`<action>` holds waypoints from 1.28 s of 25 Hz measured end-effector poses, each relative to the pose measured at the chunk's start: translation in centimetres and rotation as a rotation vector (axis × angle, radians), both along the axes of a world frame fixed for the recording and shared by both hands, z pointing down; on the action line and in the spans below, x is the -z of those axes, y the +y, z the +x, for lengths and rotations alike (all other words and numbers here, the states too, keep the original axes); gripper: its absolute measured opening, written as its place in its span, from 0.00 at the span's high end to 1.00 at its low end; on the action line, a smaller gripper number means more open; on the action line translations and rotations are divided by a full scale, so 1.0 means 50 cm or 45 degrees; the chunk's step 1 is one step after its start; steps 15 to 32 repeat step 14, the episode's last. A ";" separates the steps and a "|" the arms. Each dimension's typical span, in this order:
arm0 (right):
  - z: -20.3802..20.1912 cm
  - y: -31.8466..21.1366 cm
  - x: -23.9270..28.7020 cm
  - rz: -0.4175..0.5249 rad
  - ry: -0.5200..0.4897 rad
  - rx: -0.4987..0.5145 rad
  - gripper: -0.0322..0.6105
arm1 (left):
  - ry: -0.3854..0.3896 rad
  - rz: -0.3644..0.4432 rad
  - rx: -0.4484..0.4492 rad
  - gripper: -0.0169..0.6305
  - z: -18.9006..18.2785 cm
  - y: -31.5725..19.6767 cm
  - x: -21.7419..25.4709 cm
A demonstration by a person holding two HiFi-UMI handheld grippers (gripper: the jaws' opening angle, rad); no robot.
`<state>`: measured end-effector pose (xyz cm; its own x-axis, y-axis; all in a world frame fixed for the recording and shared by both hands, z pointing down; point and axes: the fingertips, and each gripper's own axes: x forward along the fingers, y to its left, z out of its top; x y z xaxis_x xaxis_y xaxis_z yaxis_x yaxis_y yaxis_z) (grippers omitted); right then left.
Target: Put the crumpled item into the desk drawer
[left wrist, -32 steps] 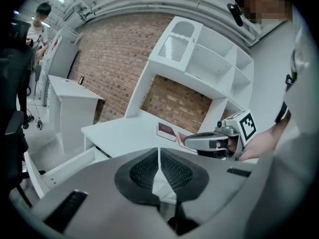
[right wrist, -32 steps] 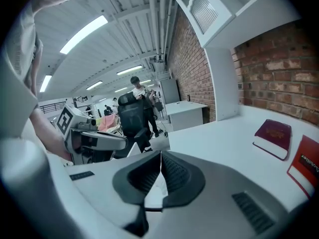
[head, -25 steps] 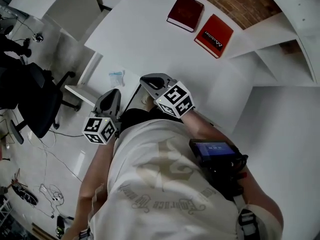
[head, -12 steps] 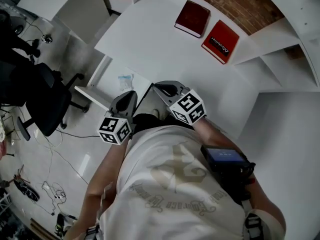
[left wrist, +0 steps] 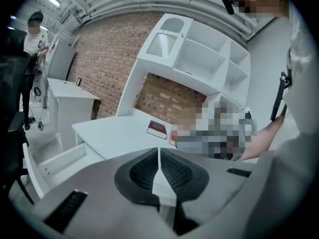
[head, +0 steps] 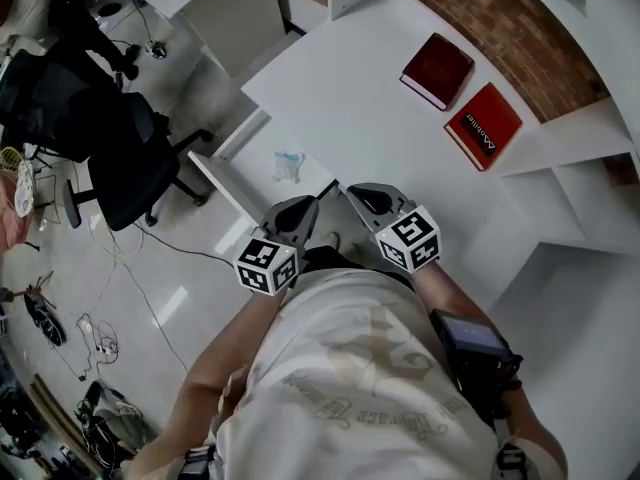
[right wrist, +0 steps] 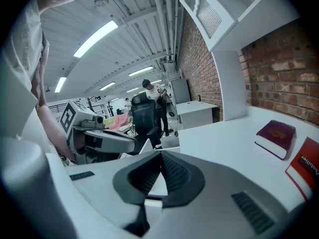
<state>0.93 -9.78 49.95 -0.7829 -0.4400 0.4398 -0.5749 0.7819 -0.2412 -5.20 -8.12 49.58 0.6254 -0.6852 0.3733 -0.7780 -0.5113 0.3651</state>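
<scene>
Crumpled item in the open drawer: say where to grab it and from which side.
Pinch the crumpled item across its middle, coming straight down: it lies low and loose on the floor of the drawer, and the drawer walls likely block any sideways approach.

The desk (head: 360, 98) and its drawer (head: 248, 176) are smooth, matt white board. The wall (head: 500, 28) is rough red-brown brick. The dark red book (head: 438, 70) has a faintly sheened cover; the bright red book (head: 484, 126) looks glossier. The crumpled item (head: 289, 165) seems thin, creased, pale plastic or paper. The left gripper (left wrist: 159, 156) and right gripper (right wrist: 160, 158) have matt grey plastic shells with black ribbed pads (left wrist: 144, 171). The shirt (head: 350, 368) is soft pale cloth. The floor (head: 130, 268) is grey with a slight shine.
</scene>
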 end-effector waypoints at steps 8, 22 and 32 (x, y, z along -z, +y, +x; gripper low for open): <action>-0.004 0.038 -0.002 0.007 -0.035 0.112 0.91 | -0.055 0.003 0.178 0.92 -0.037 0.056 0.008; -0.008 0.065 -0.002 0.004 -0.032 0.168 0.91 | -0.067 -0.014 0.259 0.92 -0.052 0.100 0.006; -0.008 0.065 -0.002 0.004 -0.032 0.168 0.91 | -0.067 -0.014 0.259 0.92 -0.052 0.100 0.006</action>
